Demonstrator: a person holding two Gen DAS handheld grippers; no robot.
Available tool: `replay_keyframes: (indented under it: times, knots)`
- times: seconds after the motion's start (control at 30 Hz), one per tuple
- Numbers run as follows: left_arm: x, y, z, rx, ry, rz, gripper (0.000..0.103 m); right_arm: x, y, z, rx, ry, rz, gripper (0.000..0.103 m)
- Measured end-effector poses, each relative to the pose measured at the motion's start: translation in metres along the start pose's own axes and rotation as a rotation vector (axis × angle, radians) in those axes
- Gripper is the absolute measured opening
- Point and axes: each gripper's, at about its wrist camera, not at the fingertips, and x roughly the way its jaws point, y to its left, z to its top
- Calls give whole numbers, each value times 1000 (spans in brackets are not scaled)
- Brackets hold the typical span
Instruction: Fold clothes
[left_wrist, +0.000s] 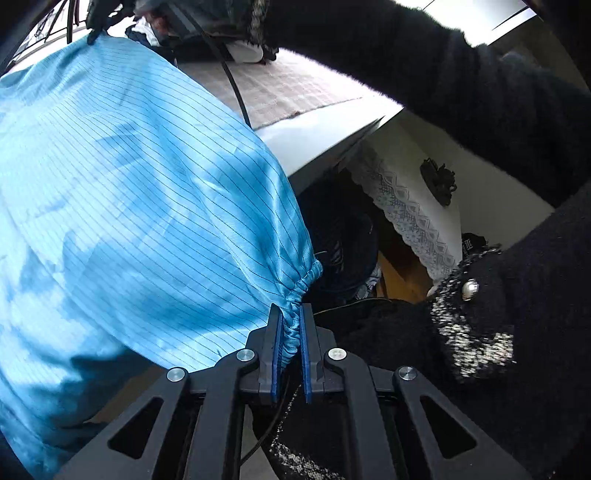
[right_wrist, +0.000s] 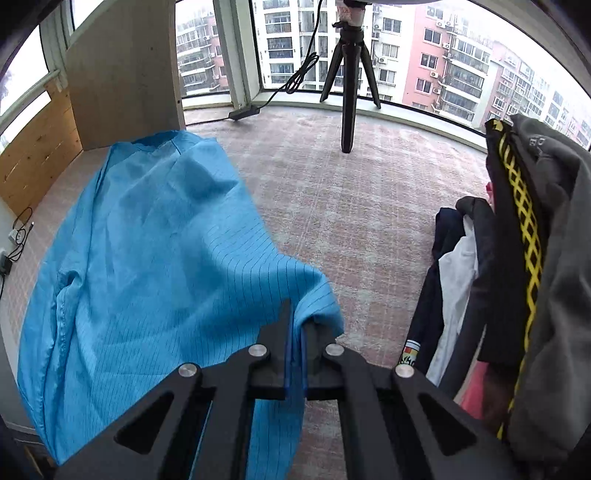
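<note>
A light blue garment (left_wrist: 129, 192) with thin dark stripes hangs stretched between both grippers. My left gripper (left_wrist: 291, 314) is shut on its gathered elastic cuff. In the left wrist view the other gripper (left_wrist: 98, 22) pinches the cloth at the top left. In the right wrist view my right gripper (right_wrist: 297, 325) is shut on an edge of the blue garment (right_wrist: 147, 258), which drapes down to the left over the pinkish carpeted table (right_wrist: 332, 206).
A pile of clothes (right_wrist: 517, 277), grey, black with yellow, white and pink, stands at the right. A black tripod (right_wrist: 349, 81) stands at the back by the windows. A wooden panel (right_wrist: 122, 74) is at the back left. The person's black sleeve (left_wrist: 461, 96) crosses the left wrist view.
</note>
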Motion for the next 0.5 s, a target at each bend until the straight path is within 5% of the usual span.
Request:
replay_keyframes:
  times: [0.07,0.17,0.33,0.5]
  knots:
    - [22,7,4,-12,55,52,11,19,6,0,-62,90,-34,8]
    - [23,10,1,-51,85,52,15,11,7,-12,-110,117,-75,28]
    - [-27,-6,-17,-46,-5,37,31,-77,-7,-49,-100,9,-1,34]
    - [-54,4,-27,-35,-62,164,32,-167,-11,-128,-86,-85,96,37]
